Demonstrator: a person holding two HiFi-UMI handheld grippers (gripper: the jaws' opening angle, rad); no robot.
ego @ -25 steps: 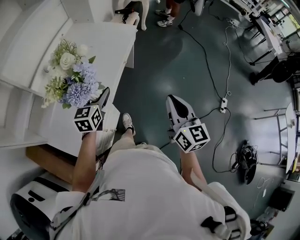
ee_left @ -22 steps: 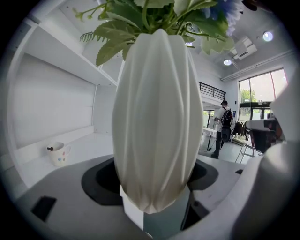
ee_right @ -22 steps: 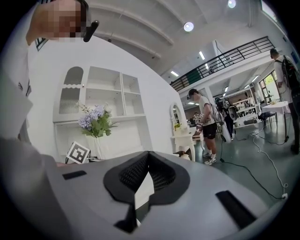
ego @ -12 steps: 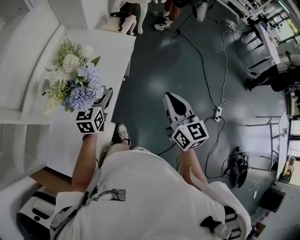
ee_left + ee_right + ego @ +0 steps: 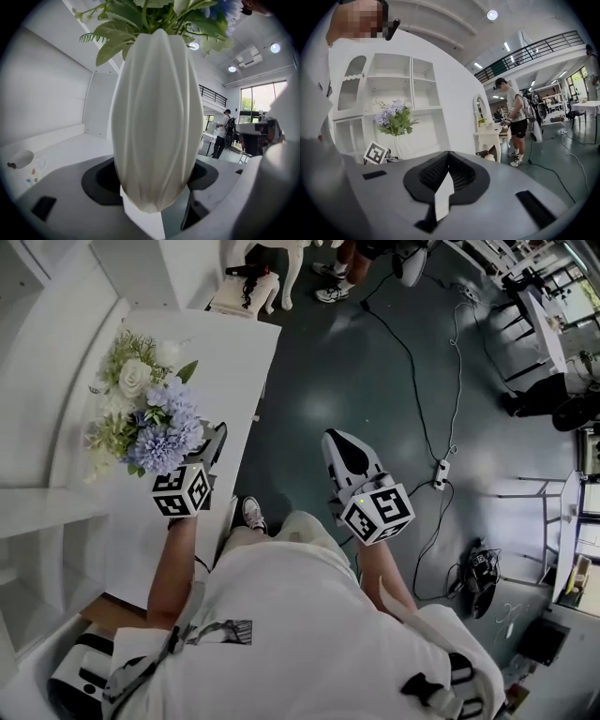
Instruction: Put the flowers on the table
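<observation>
A bunch of blue, white and green flowers (image 5: 150, 418) stands in a ribbed white vase (image 5: 157, 122). My left gripper (image 5: 211, 442) is shut on the vase's lower body and holds it upright above the white table (image 5: 234, 362). In the head view the blooms hide the vase. In the right gripper view the flowers (image 5: 396, 119) show at the left, above the left gripper's marker cube (image 5: 376, 152). My right gripper (image 5: 347, 454) hangs over the dark floor to the right of the table, shut with nothing in it.
A white shelf unit (image 5: 37, 381) runs along the table's left side. Cables (image 5: 412, 362) and a power strip (image 5: 445, 451) lie on the floor. A person (image 5: 515, 122) stands by a small white dressing table (image 5: 490, 136). A dark bag (image 5: 483, 568) sits at the right.
I have walked on beside the white table, both grippers carried along. The vase stays in the left gripper, and the shelf unit has slid further down the left of the view.
</observation>
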